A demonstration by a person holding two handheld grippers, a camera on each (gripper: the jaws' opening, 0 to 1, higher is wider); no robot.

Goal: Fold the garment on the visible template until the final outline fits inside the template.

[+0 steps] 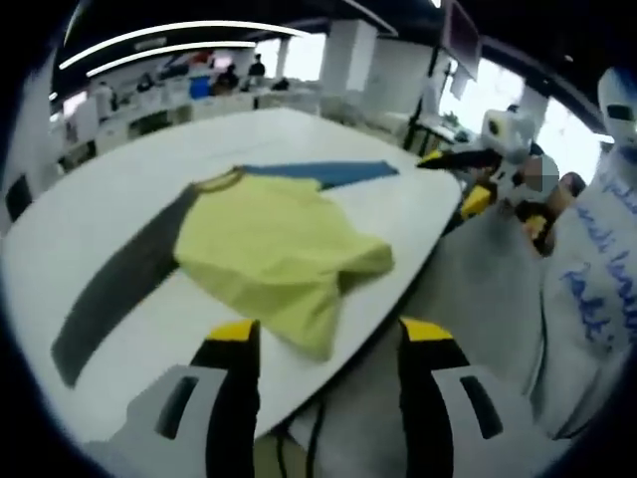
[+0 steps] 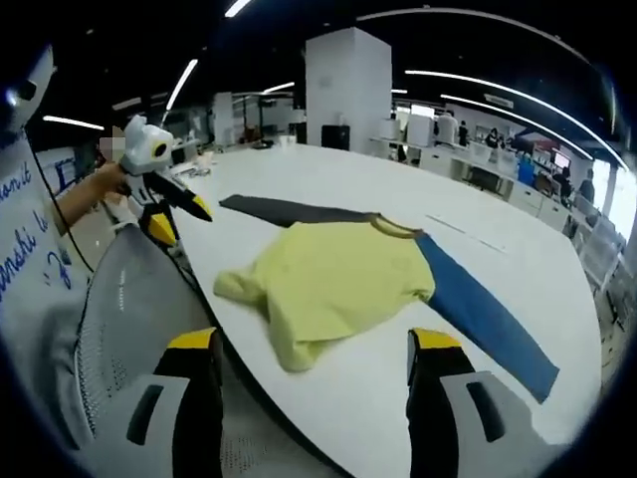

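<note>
Garment (image 1: 279, 249): yellow shirt, one grey sleeve and one blue, crumpled on the white table (image 1: 119, 189), centre of both views; sleeves run out either way as its long axis. Left gripper (image 1: 328, 344): jaws wide, empty, hem just beyond the tips at lower centre. Right gripper (image 2: 314, 349): jaws wide, empty, likewise short of the hem. Neither clearly nearer. Template: cannot be made out. Table's near edge cut off behind the jaws

Looks like a big open-plan office or lab: long ceiling light strips (image 2: 478, 80), rows of desks (image 2: 478, 169) with people in the back, a white pillar (image 2: 346, 90), and a large white surface (image 2: 299, 179) up front.
</note>
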